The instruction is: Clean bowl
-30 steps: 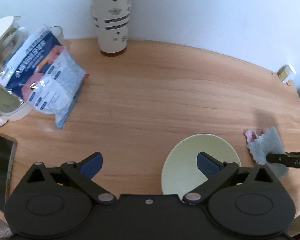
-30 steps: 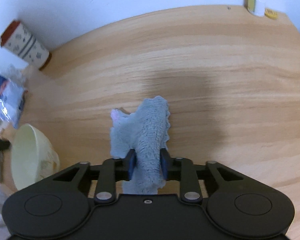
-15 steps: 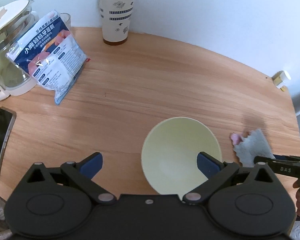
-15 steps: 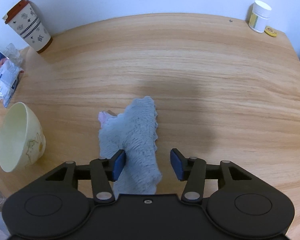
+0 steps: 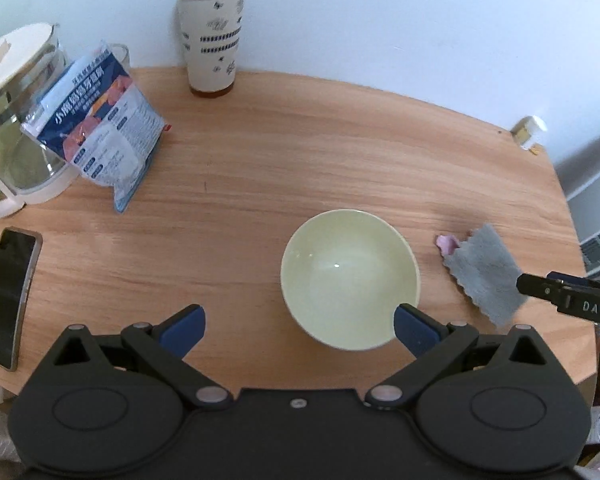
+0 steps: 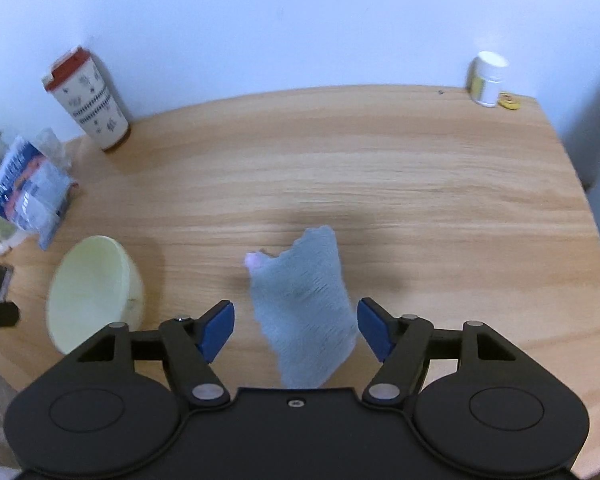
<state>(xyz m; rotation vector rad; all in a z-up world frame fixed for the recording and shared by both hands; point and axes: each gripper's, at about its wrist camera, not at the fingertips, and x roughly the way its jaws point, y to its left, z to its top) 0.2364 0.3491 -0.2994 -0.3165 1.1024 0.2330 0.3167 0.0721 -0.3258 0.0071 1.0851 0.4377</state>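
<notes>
A pale yellow-green bowl [image 5: 350,280] stands upright on the wooden table [image 5: 300,168]; it looks empty. My left gripper [image 5: 298,328] hovers above its near side, wide open, the right fingertip [image 5: 414,330] overlapping the bowl's near rim in view. A grey cloth [image 6: 304,304] with a pink corner lies flat on the table to the right of the bowl [image 6: 92,292]. My right gripper [image 6: 296,328] is above the cloth, its jaws opening; the cloth lies between the pads, apart from both. The cloth [image 5: 484,272] also shows in the left wrist view, beside the right gripper's finger [image 5: 564,300].
A red-lidded tumbler [image 5: 212,28] stands at the back by the wall. A snack bag [image 5: 100,132] leans on a glass kettle [image 5: 16,120] at the left, and a phone [image 5: 8,296] lies near the left edge. A small white bottle [image 6: 486,78] stands at the back right corner.
My right gripper has let go of the cloth, opened wide and lifted back; the cloth has flattened on the table. My left gripper has risen and pulled back, so the whole bowl shows.
</notes>
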